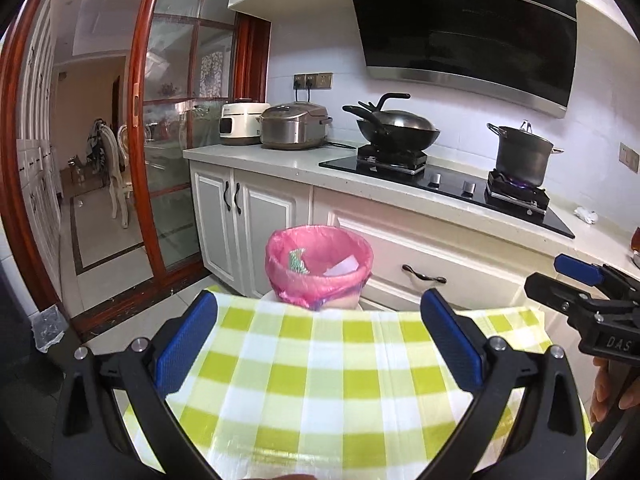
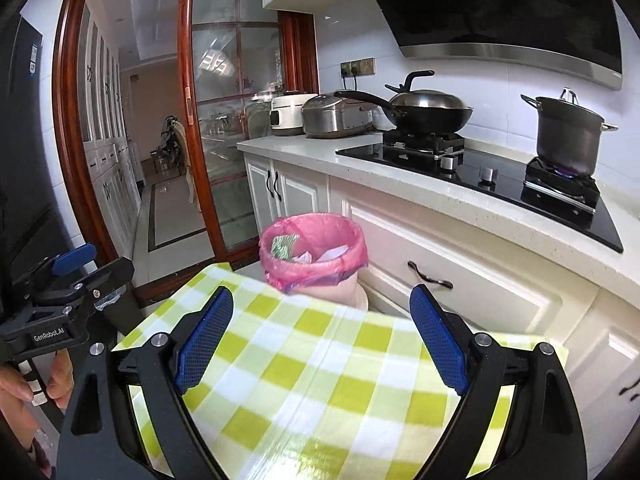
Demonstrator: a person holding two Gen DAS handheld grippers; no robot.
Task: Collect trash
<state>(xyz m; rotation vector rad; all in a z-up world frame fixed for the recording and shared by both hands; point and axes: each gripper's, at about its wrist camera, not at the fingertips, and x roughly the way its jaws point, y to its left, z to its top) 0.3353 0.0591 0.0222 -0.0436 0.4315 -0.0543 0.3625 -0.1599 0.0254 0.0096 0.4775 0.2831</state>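
Plainly legible, "GenRobot.AI" marks the left claw (image 2: 70, 276) in the right wrist view, while the left wrist view reads "DAS" on the right claw (image 1: 576, 276). Both claws gape wide and hold nothing above the green-checked surface (image 1: 320, 380). Beyond its far edge stands the pink-lined trash bin (image 1: 319, 270), scraps inside. Only the left view shows crumpled white paper (image 1: 586, 215) by the hob's right end.
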